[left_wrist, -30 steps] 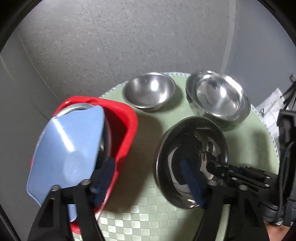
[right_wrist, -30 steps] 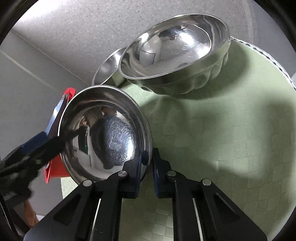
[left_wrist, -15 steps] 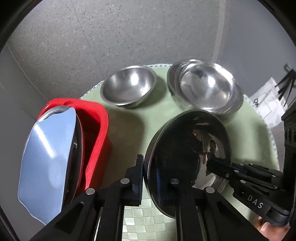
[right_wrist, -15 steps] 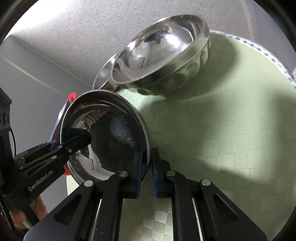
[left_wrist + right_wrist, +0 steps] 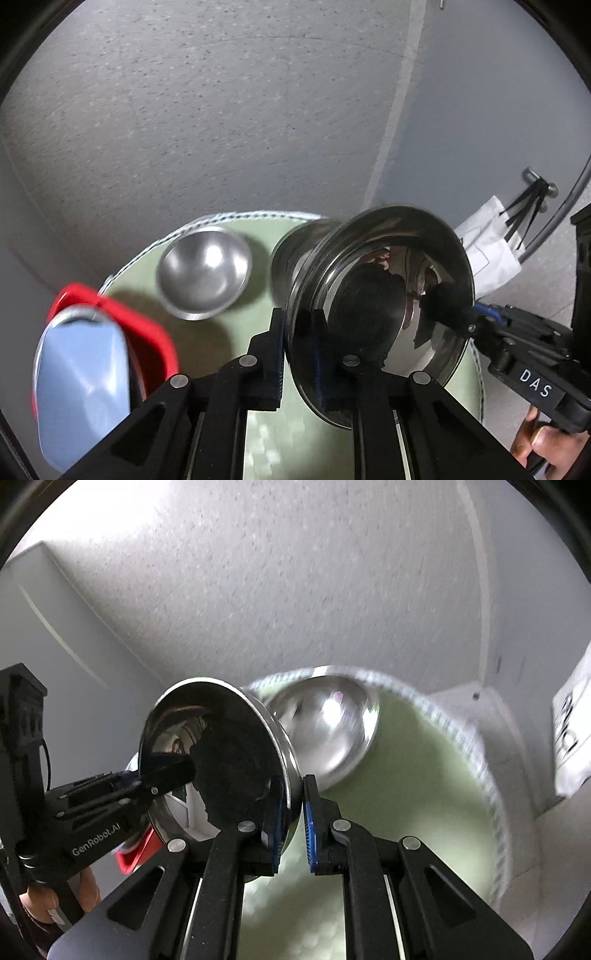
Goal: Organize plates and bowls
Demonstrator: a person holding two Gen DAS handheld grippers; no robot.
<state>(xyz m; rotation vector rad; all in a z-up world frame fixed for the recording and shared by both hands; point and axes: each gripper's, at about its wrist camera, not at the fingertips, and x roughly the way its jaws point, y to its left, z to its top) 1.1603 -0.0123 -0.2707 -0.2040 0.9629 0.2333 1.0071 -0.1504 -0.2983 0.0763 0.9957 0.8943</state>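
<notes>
A shiny steel plate (image 5: 380, 314) is held tilted on edge above the round green mat (image 5: 221, 339), gripped from both sides. My left gripper (image 5: 299, 354) is shut on its left rim. My right gripper (image 5: 293, 812) is shut on the opposite rim (image 5: 284, 760) and shows in the left wrist view (image 5: 476, 321). A small steel bowl (image 5: 205, 271) sits on the mat at the back. A larger steel bowl (image 5: 328, 731) sits behind the plate, partly hidden. A red rack (image 5: 147, 332) at the left holds a blue plate (image 5: 81, 384) upright.
A speckled grey wall (image 5: 221, 110) stands close behind the mat. A white paper bag (image 5: 487, 243) hangs at the right beyond the mat's edge. The mat's near part (image 5: 406, 830) lies below the grippers.
The steel plate has been lifted off the mat and tipped more upright. My left gripper moved from the blue plate in the rack to the steel plate's rim and shut on it.
</notes>
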